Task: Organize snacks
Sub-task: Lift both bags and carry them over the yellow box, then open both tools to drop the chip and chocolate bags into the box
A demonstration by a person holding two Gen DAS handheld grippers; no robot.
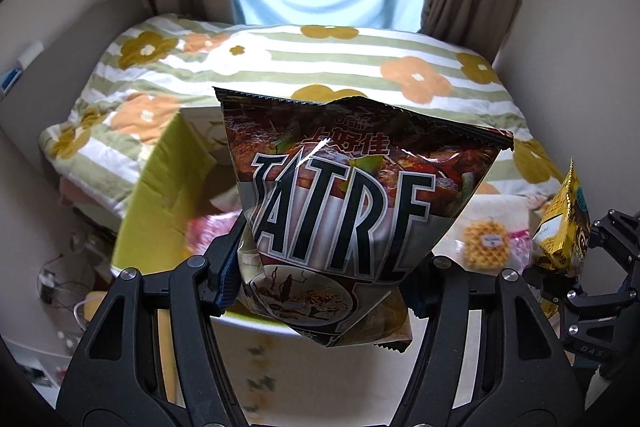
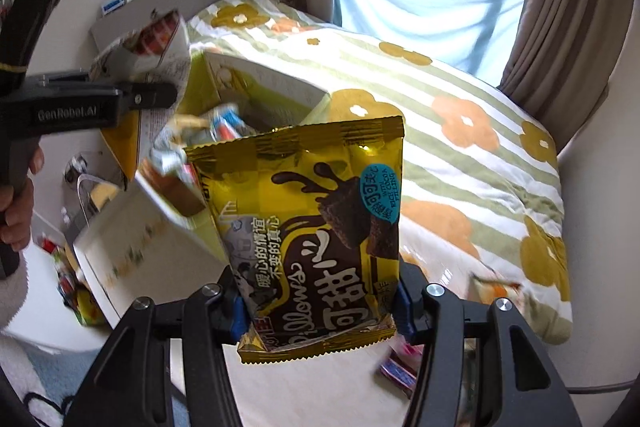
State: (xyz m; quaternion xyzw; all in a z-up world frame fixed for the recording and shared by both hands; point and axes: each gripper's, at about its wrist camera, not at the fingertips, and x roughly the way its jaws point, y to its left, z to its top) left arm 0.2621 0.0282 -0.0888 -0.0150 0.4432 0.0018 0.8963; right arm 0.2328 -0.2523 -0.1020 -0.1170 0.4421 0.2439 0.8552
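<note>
My left gripper [image 1: 320, 291] is clenching an Oishi chip bag [image 1: 352, 195]; my right gripper [image 2: 320, 311] is clenching a gold Pillows cocoa-filling packet [image 2: 316, 227].

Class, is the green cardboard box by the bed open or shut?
Open. The box's flaps stand up, and several snack packets show inside it in the right wrist view.
</note>
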